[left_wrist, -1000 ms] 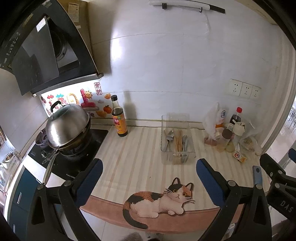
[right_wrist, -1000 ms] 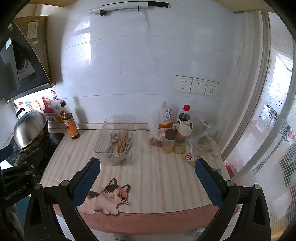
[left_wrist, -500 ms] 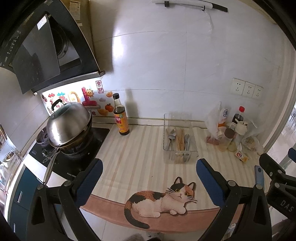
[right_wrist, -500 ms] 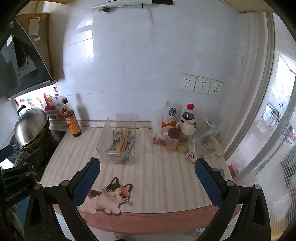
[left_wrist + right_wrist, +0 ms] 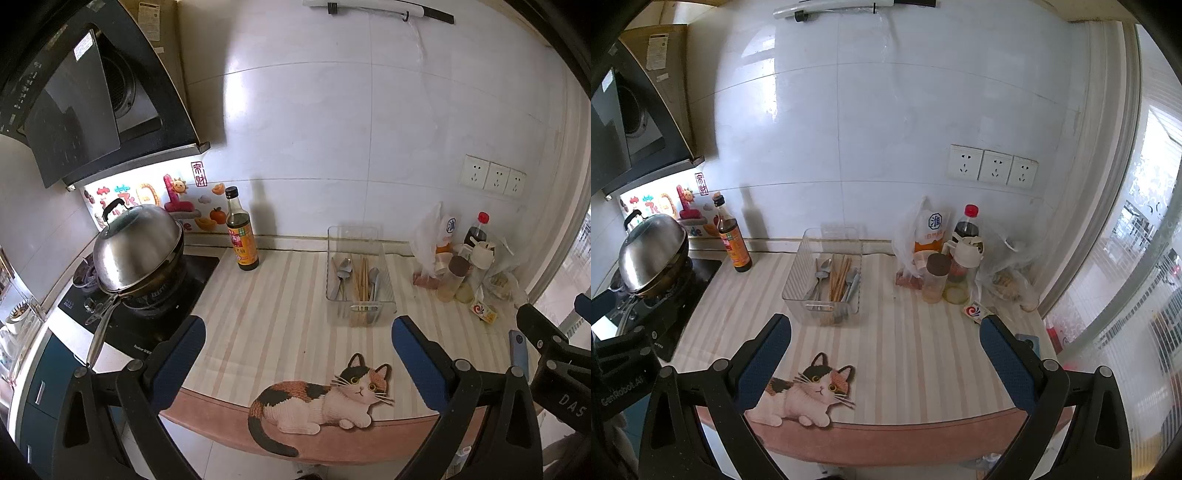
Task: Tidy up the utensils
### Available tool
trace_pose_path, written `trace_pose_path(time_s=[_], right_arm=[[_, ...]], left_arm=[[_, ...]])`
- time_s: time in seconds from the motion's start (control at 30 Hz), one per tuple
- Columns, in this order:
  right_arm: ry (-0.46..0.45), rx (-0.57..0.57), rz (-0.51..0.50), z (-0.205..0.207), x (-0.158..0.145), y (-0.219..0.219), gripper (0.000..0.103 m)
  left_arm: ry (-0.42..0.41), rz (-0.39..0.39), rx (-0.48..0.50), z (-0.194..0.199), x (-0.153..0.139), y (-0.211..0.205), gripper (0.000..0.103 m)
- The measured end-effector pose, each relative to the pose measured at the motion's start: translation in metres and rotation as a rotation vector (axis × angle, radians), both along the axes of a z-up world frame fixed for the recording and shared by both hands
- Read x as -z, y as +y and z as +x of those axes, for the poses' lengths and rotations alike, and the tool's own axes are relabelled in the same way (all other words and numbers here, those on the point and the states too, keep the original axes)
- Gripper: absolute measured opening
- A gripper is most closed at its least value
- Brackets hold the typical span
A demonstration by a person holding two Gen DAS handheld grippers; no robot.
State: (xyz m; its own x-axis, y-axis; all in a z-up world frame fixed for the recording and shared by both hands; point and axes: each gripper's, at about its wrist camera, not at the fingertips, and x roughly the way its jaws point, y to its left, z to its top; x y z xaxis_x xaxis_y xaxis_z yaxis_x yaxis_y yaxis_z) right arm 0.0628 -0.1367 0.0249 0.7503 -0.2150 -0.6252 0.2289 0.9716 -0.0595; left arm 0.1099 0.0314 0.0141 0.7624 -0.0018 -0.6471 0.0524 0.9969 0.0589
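A clear plastic organizer bin (image 5: pixel 356 236) stands on the striped counter near the back wall; it also shows in the right wrist view (image 5: pixel 805 266). Inside lie metal spoons (image 5: pixel 343 275), wooden chopsticks (image 5: pixel 364 280) and grey-handled utensils (image 5: pixel 373 280), each in its own lane; the chopsticks (image 5: pixel 839 275) show in the right wrist view too. My left gripper (image 5: pixel 295 354) is open and empty, held in front of the counter edge. My right gripper (image 5: pixel 884 354) is open and empty, also back from the bin.
A soy sauce bottle (image 5: pixel 241 236) stands left of the bin. A lidded wok (image 5: pixel 138 251) sits on the hob at far left. Bottles, a jar and plastic bags (image 5: pixel 945 258) crowd the back right. A cat picture (image 5: pixel 325 402) lies at the counter's front edge.
Both grippers have drifted slightly, the views tilting a little lower and closer toward the counter. The jaws stay open and nothing on the counter has moved.
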Motion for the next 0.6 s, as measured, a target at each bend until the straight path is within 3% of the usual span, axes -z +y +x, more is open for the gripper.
trace_pose_path(time_s=[0.6], right_arm=[[0.005,0.003,0.002,0.001,0.0045,-0.0006,0.103]], left_arm=[[0.011,-0.002,0.0,0.0013,0.003,0.0007,0.103]])
